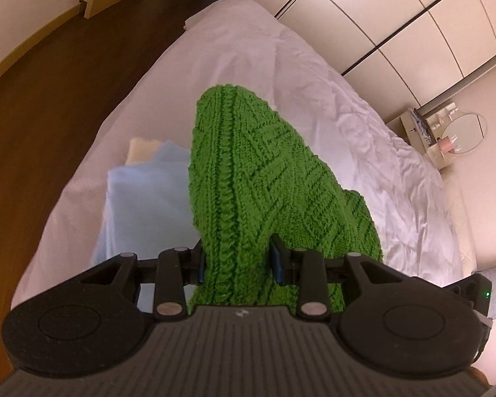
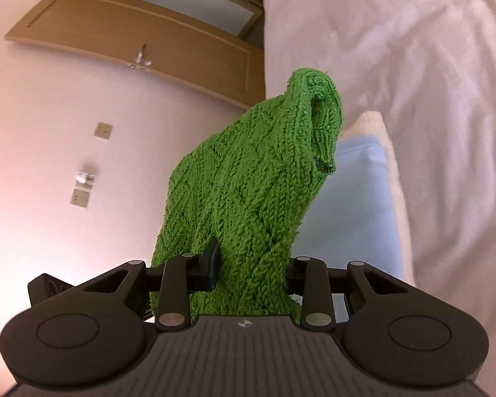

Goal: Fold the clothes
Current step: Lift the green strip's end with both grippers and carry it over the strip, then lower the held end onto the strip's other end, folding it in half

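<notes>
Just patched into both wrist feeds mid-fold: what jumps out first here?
The bright green knit garment fills the centre of both views, clamped in the left gripper and the right gripper. Behind it lies the rumpled white bed, with a folded light blue cloth on it.

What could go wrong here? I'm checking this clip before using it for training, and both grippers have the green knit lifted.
1. The left gripper and right gripper each pinch a bunched wad of the knit, so it may land creased rather than flat.
2. The loosely hanging knit could drag across the folded blue cloth on the bed and rumple it.
</notes>
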The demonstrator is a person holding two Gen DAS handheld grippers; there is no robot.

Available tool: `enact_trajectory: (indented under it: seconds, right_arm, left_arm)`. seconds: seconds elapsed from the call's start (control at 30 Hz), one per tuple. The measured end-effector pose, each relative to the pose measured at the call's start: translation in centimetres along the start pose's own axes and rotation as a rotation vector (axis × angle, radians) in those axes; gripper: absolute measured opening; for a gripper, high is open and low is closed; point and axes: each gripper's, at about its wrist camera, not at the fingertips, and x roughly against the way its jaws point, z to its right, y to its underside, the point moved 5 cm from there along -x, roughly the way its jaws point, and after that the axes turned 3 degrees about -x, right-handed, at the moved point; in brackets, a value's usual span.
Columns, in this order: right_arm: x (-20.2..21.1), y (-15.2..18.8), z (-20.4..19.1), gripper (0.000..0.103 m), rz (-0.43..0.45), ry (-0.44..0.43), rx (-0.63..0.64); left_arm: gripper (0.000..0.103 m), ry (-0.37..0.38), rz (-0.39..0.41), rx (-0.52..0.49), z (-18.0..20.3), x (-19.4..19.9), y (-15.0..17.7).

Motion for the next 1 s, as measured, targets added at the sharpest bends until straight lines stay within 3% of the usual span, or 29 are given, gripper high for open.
enact_trajectory:
  seconds: [0.13,0.23,0.3,0.37,0.5,0.57,0.7,0.8,0.87,1.0]
  right_arm:
    - [-5.2,-1.3,-0.1,0.032,-0.009,0.036,-0.017]
    - [-6.4,-0.9,1.8,0.034,-0.03,0.061,-0.039]
    - [-8.3,-0.8,3.5,0.046,-0.066,0.101,-0.074]
    - [-8.8,-0.4,4.4,0.061,-0.096,0.16,-0.035]
    - [-8.3,0.1,4.6,0.069,-0.105,0.25,0.063]
    - [-7.4,0.3,3.6,0.07,-0.078,0.279,0.153]
    - [-6.7,1.7,0.7,0.068,-0.023,0.322,0.379]
    - [-6.2,2.6,-1.5,0.053,0.019,0.353,0.549]
    - [-5.9,3.3,-3.0,0.046,0.048,0.373,0.662]
    - [-8.3,7.5,-2.5,0.043,0.02,0.39,0.803]
  left_arm:
    - [0.031,0.004,-0.023,0.018,-2.8,-2.7,-1.1]
    - [0.035,-0.016,-0.049,0.028,-5.4,-5.3,-0.9]
    - [0.043,-0.032,-0.067,0.072,-7.2,-6.7,-0.2]
    - [0.045,-0.018,-0.059,0.115,-8.0,-6.6,0.1]
    - [0.047,-0.086,-0.023,0.075,-7.2,-4.2,0.6]
    - [0.042,-0.138,0.011,0.021,-6.1,-2.2,0.7]
    - [0.017,-0.227,0.097,-0.185,-2.2,1.3,0.7]
    - [0.015,-0.289,0.101,-0.409,0.9,0.8,1.8]
    - [0.013,-0.319,0.062,-0.505,1.4,-0.9,3.1]
    - [0.011,-0.376,0.005,-0.538,-1.0,-2.8,6.7]
